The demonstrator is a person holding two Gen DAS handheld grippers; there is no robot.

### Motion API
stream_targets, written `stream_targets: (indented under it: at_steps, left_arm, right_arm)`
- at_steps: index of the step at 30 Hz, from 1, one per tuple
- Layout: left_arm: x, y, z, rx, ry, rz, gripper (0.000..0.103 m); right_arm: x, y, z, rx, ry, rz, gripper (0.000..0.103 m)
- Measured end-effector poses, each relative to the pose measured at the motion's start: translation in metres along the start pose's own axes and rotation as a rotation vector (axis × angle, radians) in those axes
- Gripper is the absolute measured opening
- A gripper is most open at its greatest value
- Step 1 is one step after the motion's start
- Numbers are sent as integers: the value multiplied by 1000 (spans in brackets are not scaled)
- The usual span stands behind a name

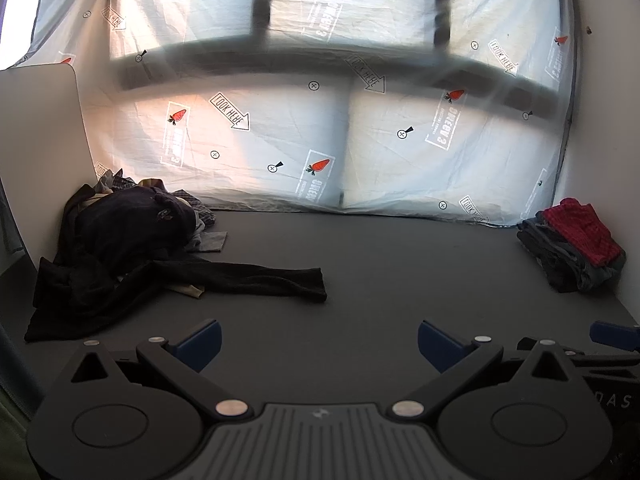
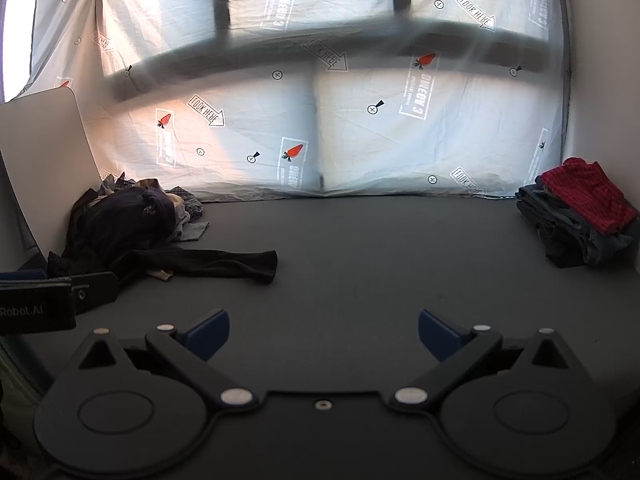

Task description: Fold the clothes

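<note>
Nearest the lens, the left gripper [image 1: 318, 344] and the right gripper [image 2: 324, 334] each hover over the dark grey table [image 1: 380, 280] with blue-tipped jaws spread wide and nothing between them; in the left wrist view a blue fingertip of the right gripper shows at the far right edge, and in the right wrist view the body of the left gripper shows at the left edge. Farther back on the left lies a heap of unfolded clothes [image 1: 132, 232], mostly dark, with one black sleeve [image 1: 256, 276] stretched out flat toward the table's middle. At the far right, well apart from the heap, stands a stack of folded clothes [image 2: 576, 220] with a red garment [image 2: 588, 192] on top. Behind everything hangs a white printed sheet [image 1: 280, 128], backlit, touching the table's far edge.
</note>
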State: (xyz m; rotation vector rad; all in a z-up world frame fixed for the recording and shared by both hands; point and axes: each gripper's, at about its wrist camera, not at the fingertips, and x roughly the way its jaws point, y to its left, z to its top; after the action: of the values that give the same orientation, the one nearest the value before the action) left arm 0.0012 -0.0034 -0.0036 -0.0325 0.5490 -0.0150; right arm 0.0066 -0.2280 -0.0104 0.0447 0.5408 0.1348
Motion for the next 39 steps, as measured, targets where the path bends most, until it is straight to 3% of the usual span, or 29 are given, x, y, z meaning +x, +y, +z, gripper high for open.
stream_targets:
  at_steps: [9,16,28,33,39]
  left_arm:
    - [37,-22,5,-35,51,-38,103]
    - [101,-53,21,-42,140,-46,103]
    - [197,-57,71,-134,317,135,103]
    - [230,-50,81,-157,393,210,103]
    - [258,-23,78,-189,473,248,103]
  right_arm:
    - [16,-22,8,-21,19,-39,102]
    - [72,-69,28,17,65,-67,102]
    - [208,-101,96,-18,218,43,102]
    - [254,-97,108,-74,281,65,102]
    - [301,-74,117,-114,350,77,102]
